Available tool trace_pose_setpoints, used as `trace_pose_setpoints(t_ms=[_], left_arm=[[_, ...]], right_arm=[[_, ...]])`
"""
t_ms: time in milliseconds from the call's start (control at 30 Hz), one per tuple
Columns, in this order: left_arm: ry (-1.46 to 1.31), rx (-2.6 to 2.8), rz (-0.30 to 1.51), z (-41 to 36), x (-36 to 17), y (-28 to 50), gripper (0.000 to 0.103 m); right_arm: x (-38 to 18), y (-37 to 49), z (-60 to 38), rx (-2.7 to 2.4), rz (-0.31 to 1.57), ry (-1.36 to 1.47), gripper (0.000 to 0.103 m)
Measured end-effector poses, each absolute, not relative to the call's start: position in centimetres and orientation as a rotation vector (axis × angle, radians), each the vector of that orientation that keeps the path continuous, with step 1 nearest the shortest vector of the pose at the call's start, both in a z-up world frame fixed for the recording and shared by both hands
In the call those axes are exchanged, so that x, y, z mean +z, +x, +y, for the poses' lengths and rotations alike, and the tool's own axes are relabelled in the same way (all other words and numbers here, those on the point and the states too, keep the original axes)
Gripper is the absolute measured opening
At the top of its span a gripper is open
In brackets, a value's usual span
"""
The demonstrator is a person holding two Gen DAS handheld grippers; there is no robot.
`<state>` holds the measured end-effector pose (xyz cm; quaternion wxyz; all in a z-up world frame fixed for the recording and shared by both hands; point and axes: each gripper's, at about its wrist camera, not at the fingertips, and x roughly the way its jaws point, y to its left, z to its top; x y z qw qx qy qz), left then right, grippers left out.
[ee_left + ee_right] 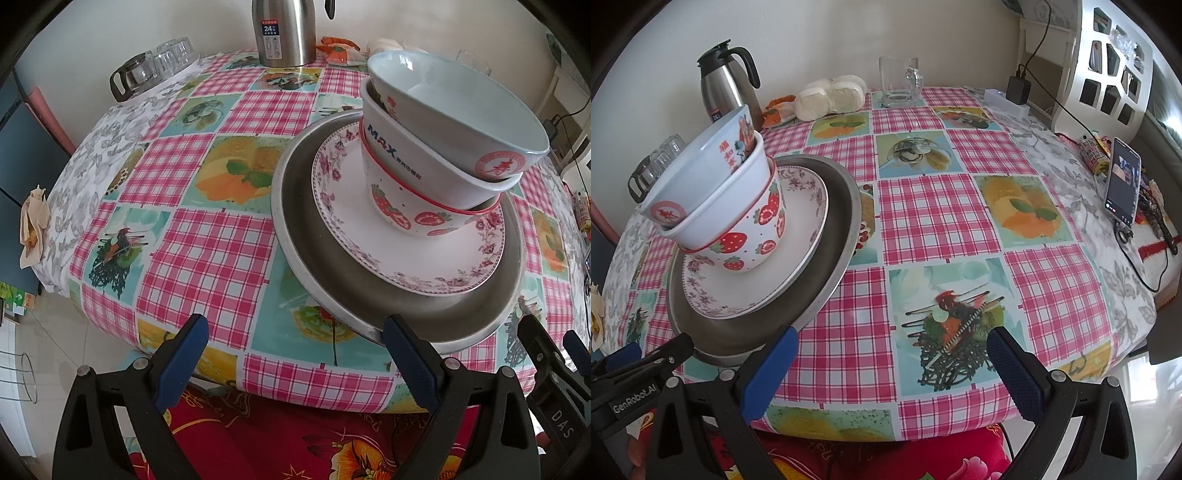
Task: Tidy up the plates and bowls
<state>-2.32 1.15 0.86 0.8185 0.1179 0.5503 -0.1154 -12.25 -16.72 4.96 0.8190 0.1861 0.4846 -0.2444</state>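
A round metal tray lies on the chequered tablecloth and carries a floral plate. On the plate stand three nested bowls: a strawberry bowl, a white "MAX" bowl and a pale blue bowl tilted on top. My left gripper is open at the table's near edge, its right finger just in front of the tray rim. My right gripper is open too, right of the tray, holding nothing.
A steel thermos, glass cups, a glass mug, wrapped buns and a snack packet stand at the back. A phone, cables and a charger lie at the right edge.
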Motion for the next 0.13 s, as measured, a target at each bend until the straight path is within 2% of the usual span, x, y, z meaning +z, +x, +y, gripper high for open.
trace_pose_setpoints(t_ms=[133], left_arm=[[0.247,-0.244,1.183,1.16,0.81,-2.2,0.096]], right_arm=[[4.92,-12.35,-16.67,-0.521,1.033,0.397,0.103]])
